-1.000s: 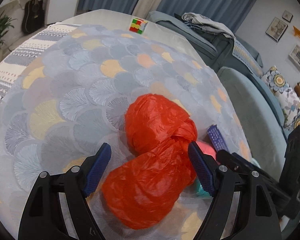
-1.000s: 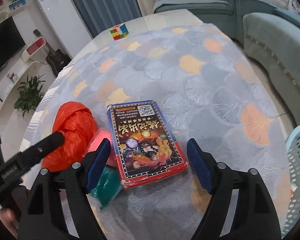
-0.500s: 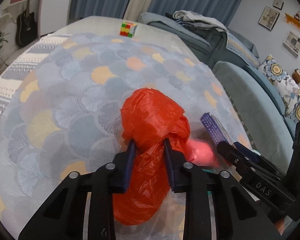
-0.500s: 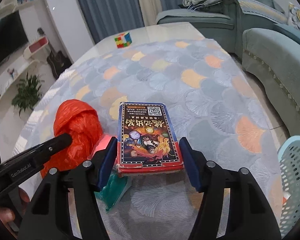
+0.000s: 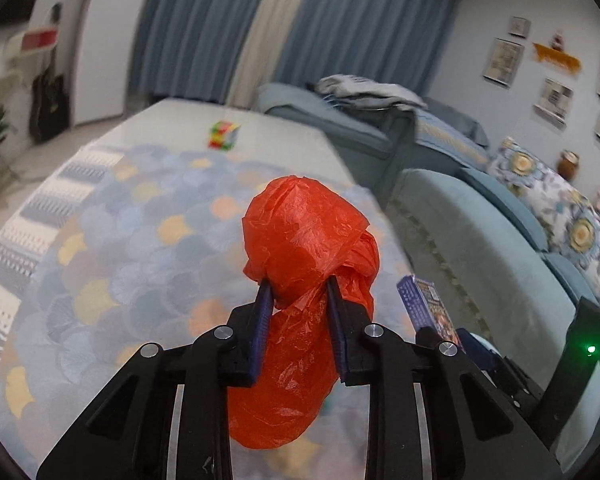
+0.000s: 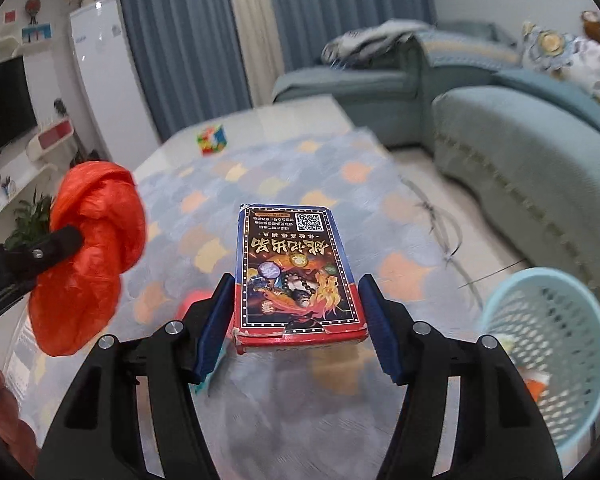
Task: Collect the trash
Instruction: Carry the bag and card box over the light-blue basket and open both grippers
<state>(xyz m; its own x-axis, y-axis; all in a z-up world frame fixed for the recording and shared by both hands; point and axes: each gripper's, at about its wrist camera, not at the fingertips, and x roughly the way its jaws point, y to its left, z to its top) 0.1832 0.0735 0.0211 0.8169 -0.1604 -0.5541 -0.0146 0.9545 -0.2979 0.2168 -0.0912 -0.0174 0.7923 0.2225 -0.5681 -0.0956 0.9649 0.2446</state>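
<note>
Both grippers are carrying loads above the table (image 6: 284, 168). The left gripper (image 5: 298, 292) is pinching the red bag (image 5: 304, 264) at its knotted waist. The right gripper (image 6: 296, 284) is clamping the box (image 6: 296, 272) by its long sides — long axis pointing forward. The basket (image 6: 548, 356) is sitting low to the right of the right gripper — nearer that hand, so the box likely goes first.

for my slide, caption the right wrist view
Right gripper lifts a card box beside the light blue trash basket.
</note>
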